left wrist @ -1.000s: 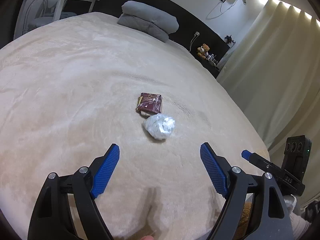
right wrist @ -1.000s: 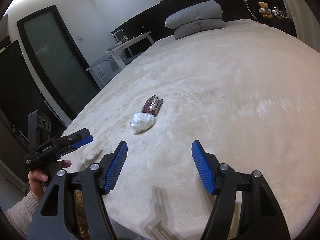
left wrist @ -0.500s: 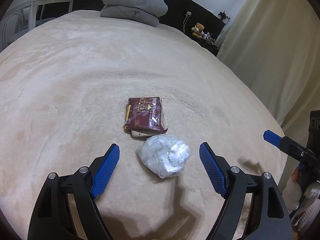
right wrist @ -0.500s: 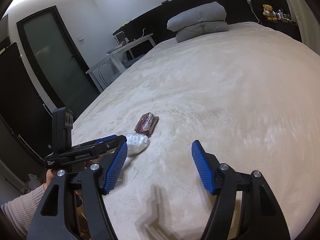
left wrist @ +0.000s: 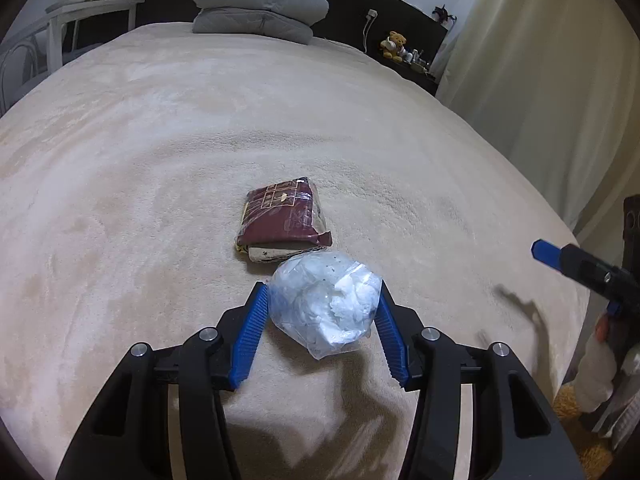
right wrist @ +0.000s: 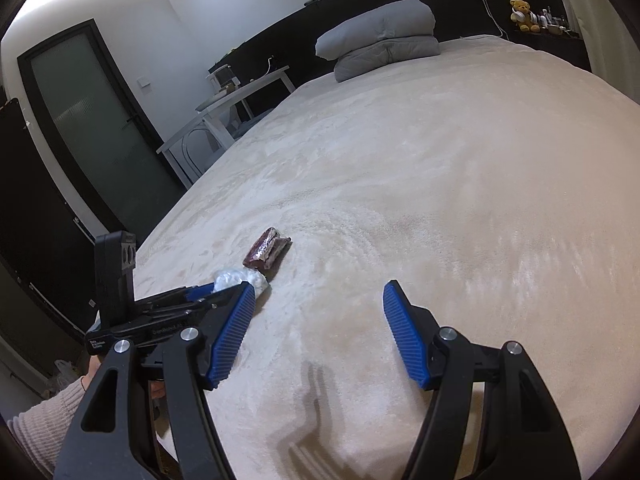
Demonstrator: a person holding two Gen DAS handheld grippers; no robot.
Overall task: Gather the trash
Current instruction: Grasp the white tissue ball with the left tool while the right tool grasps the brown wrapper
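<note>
My left claw (left wrist: 322, 318) grips the plastic wad (left wrist: 325, 309) on the bed (left wrist: 120, 184); a maroon packet (left wrist: 282, 219) touches it at 12 o'clock. My right claw (right wrist: 318, 334) gapes wide, holding nothing.

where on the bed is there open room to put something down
Bare blanket stretches from the maroon packet up to the grey pillows, and out to both bed edges. The right gripper hangs open over bare blanket. It is crowded only where the left gripper clamps the plastic wad, touching the packet.
</note>
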